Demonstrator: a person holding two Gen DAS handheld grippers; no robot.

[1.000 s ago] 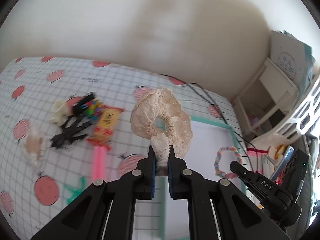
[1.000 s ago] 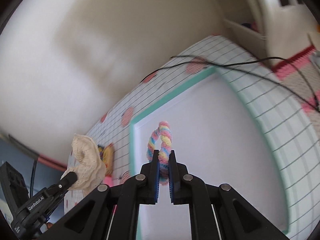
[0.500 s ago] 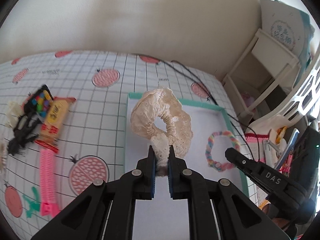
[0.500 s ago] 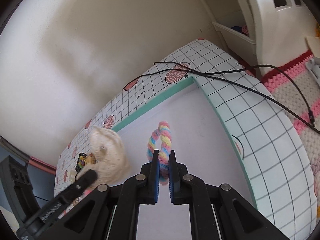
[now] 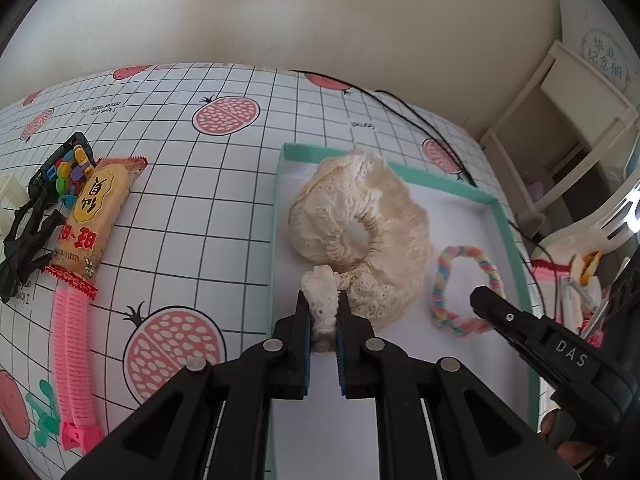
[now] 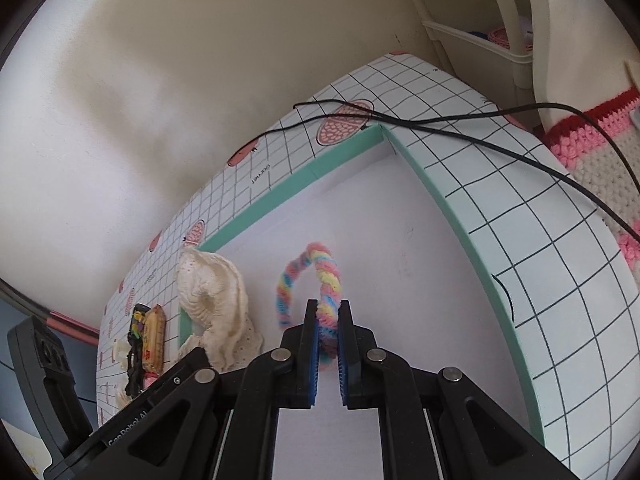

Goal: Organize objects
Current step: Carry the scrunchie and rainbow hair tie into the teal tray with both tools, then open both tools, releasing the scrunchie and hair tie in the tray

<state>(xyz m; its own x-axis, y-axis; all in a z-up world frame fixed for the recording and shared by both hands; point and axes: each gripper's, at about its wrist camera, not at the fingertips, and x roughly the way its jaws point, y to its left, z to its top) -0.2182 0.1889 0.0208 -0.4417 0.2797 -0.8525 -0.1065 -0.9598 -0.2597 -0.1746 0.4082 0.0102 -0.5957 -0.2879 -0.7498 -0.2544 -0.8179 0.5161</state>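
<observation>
- Left gripper [image 5: 323,312]: black jaws pressed onto a fold of the cream lace fabric scrunchie [image 5: 360,236]. The scrunchie's body lies inside the shallow white tray with mint-green rim [image 5: 505,216], near its left wall.
- Right gripper [image 6: 328,322]: jaws pinching the pastel rainbow braided hair loop [image 6: 316,280], which stands upright over the tray floor [image 6: 400,248]. In the left wrist view the loop [image 5: 464,284] sits just right of the scrunchie.
- Tray rests on a white grid-pattern tablecloth with pink pomegranate prints [image 5: 224,184].
- Left of the tray, well apart: a yellow-and-red snack packet [image 5: 94,216], a pink ribbed hair clip [image 5: 72,360], black hair clips [image 5: 28,224], a cluster of multicoloured small clips [image 5: 70,168].
- Black cable [image 6: 480,136] crosses the tablecloth beyond the tray's far corner.
</observation>
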